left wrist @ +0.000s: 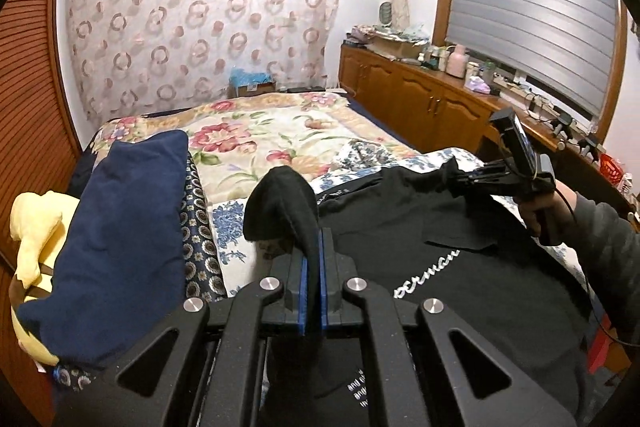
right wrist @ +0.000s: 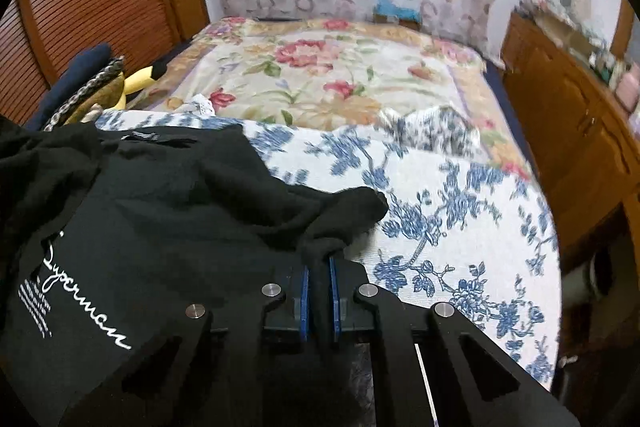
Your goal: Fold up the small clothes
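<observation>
Garment: black cotton T-shirt with white script lettering [left wrist: 460,259] is spread over the near end of the bed, on a white bedspread printed with blue flowers [right wrist: 460,211].
Left gripper: black two-finger gripper with blue pads [left wrist: 313,291] is clenched on a fold of the T-shirt; the pinched cloth is raised in a hump toward 12 o'clock of the jaws.
Right gripper: matching black gripper [right wrist: 319,297] is clamped on another bunched edge of the T-shirt; in the left wrist view it is seen at 3 o'clock, held by a hand [left wrist: 536,215].
Bed: cream quilt with red flowers [left wrist: 288,135] is laid beyond the bedspread.
Side: navy blue pillow [left wrist: 120,227] and yellow plush toy [left wrist: 36,223] are at 9 o'clock.
</observation>
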Motion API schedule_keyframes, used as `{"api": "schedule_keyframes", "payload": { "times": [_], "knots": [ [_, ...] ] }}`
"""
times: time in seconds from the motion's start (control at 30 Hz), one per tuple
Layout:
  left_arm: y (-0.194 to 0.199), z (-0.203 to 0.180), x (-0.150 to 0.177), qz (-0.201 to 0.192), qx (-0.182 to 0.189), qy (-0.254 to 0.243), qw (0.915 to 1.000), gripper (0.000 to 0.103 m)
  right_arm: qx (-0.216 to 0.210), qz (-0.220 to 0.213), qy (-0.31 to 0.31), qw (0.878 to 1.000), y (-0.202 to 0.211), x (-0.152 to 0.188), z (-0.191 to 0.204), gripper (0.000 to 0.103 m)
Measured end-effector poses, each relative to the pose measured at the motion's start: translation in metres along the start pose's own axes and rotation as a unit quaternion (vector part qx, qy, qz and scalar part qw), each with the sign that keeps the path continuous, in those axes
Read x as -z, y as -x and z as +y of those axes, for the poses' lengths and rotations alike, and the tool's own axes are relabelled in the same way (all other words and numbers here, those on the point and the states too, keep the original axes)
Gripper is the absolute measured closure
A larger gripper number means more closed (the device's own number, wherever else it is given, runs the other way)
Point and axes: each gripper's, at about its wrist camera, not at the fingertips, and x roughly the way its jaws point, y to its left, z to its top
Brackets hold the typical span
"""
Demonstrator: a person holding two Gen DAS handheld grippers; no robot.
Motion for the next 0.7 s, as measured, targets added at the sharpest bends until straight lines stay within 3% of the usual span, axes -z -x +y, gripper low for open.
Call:
{"api": "schedule_keyframes", "payload": {
  "times": [0.2,0.37,0.6,0.7],
  "knots": [
    [0.033,-0.008,0.020,-0.023,0.015,0.010,0.9996,0.098,-0.025,-0.096,0.021,0.995,0.082,0.019,0.018,0.096],
    [0.063,-0.014,0.052,-0.037,0.025,0.020,0.9988,0.098,-0.031,-0.147,0.042,0.988,0.151,0.068,0.031,0.096],
    [0.088,-0.013,0.091,-0.043,0.013,0.043,0.9980,0.098,-0.040,-0.145,0.034,0.988,0.195,0.146,0.027,0.096],
    [0.099,-0.009,0.097,-0.051,0.012,0.056,0.9971,0.098,-0.033,-0.136,0.037,0.989,0.209,0.165,0.032,0.096]
  ]
}}
